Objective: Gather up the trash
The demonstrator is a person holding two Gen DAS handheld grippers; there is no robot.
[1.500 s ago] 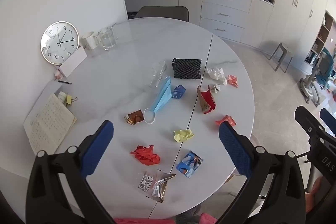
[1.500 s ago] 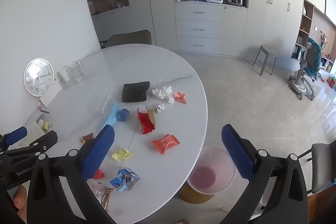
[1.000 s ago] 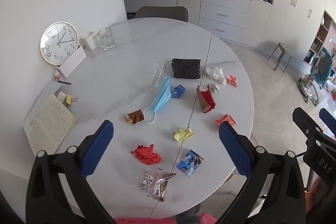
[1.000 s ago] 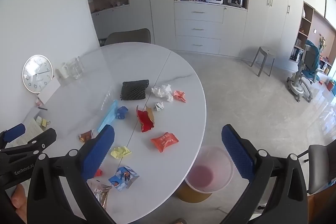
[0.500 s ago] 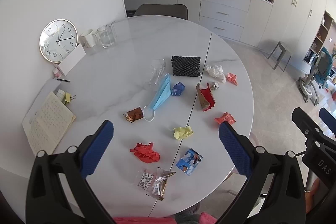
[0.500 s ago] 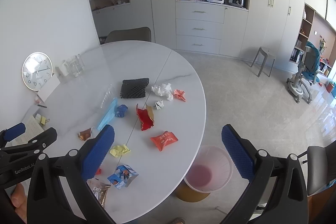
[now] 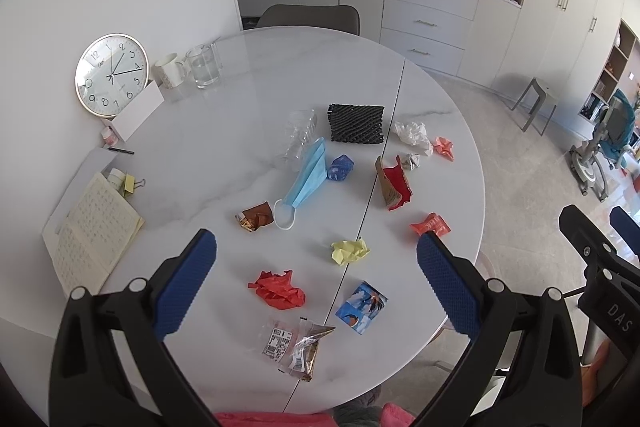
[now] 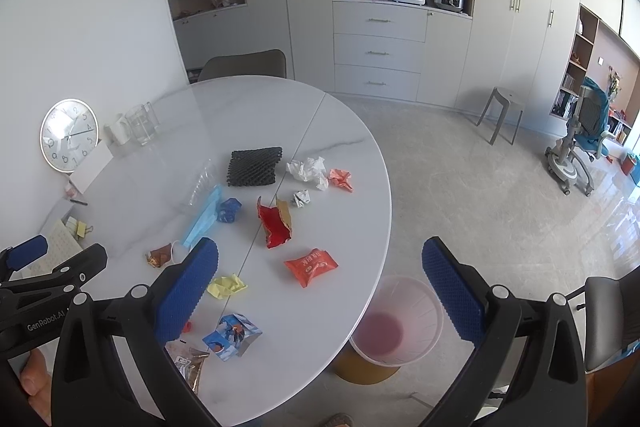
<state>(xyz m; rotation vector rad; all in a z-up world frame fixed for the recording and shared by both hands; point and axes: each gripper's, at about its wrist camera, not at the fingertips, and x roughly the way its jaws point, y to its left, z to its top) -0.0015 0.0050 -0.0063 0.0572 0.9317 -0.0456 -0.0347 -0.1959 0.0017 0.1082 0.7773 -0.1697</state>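
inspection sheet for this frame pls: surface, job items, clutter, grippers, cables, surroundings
Surface: round white marble table, seam across the middle, dry as far as visible.
Job's things: scattered trash, including black foam mesh, blue face mask, red torn wrapper, orange snack packet, yellow paper ball, red crumpled paper; pink bin on the floor beside the table's edge.
Clutter: wall clock, mug, glass pitcher, notebook.
Grippers: left gripper open, empty, above the table; right gripper open, empty.
Cables: nothing seen.
Surroundings: cabinets, stool, chair behind the table.
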